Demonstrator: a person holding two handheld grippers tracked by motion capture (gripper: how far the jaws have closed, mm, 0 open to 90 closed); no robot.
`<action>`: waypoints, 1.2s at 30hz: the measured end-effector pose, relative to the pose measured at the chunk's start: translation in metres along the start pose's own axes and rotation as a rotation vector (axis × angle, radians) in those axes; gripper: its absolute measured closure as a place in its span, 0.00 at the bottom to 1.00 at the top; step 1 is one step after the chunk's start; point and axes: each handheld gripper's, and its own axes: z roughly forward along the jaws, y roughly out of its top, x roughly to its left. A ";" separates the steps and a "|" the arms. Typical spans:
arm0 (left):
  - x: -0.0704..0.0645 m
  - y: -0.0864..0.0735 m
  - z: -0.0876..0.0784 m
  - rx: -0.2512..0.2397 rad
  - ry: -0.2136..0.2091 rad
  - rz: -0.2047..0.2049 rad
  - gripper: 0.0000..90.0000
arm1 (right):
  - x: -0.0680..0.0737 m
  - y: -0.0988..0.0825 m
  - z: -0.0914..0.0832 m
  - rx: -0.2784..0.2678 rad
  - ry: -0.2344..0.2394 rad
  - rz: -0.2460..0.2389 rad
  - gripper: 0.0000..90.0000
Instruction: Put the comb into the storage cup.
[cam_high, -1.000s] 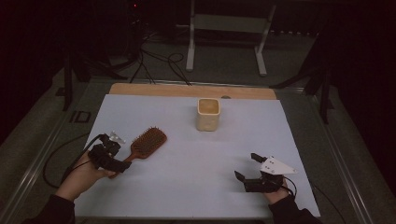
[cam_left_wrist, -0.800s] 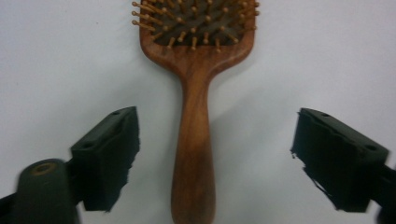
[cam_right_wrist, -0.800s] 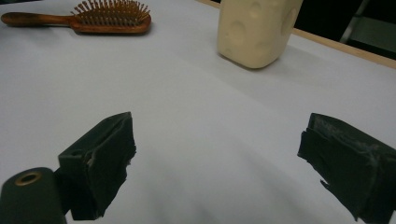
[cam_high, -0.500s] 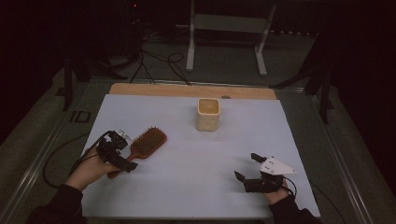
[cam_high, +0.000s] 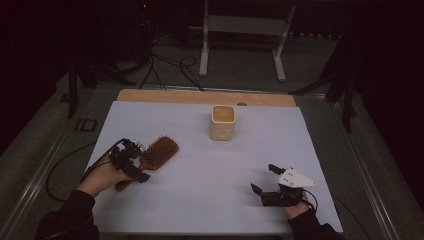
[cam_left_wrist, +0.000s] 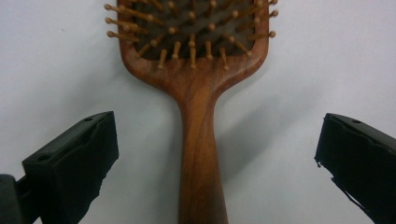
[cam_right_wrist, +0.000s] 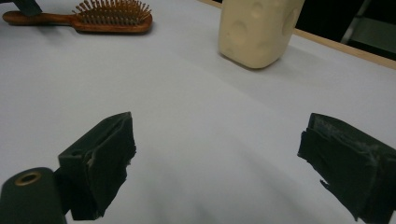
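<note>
A wooden paddle hairbrush (cam_high: 159, 151) lies bristles up on the white table cover, left of centre. My left gripper (cam_high: 139, 163) is over its handle (cam_left_wrist: 201, 154). The two black jaws stand wide apart on either side of the handle, touching neither side of it. They have just been opening with the handle between them. The left gripper (cam_left_wrist: 215, 158) looks straight down on the brush head (cam_left_wrist: 191, 28). My right gripper (cam_high: 263, 179) rests open near the front right of the cover, nothing between its jaws (cam_right_wrist: 215, 163). The hairbrush (cam_right_wrist: 112, 16) lies far off in the right gripper view.
A cream square cup (cam_high: 223, 122) stands upright behind the middle of the cover, and the cup (cam_right_wrist: 257, 30) is ahead of my right gripper. A wooden table edge (cam_high: 200, 96) runs along the far side. Cables and a metal stand lie on the floor beyond.
My left gripper has slid a little to the right along the brush handle, and its jaws have spread wider. The brush and the right gripper have not moved.
</note>
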 end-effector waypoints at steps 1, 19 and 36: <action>0.001 0.001 0.001 0.003 -0.009 0.001 0.00 | 0.000 0.000 0.000 0.003 0.000 0.003 0.10; 0.006 0.007 0.009 0.043 -0.030 0.025 0.32 | 0.000 0.000 0.000 0.001 0.004 0.000 0.10; 0.005 0.011 0.016 0.088 -0.008 0.006 0.67 | 0.003 0.002 -0.001 -0.006 0.013 -0.012 0.10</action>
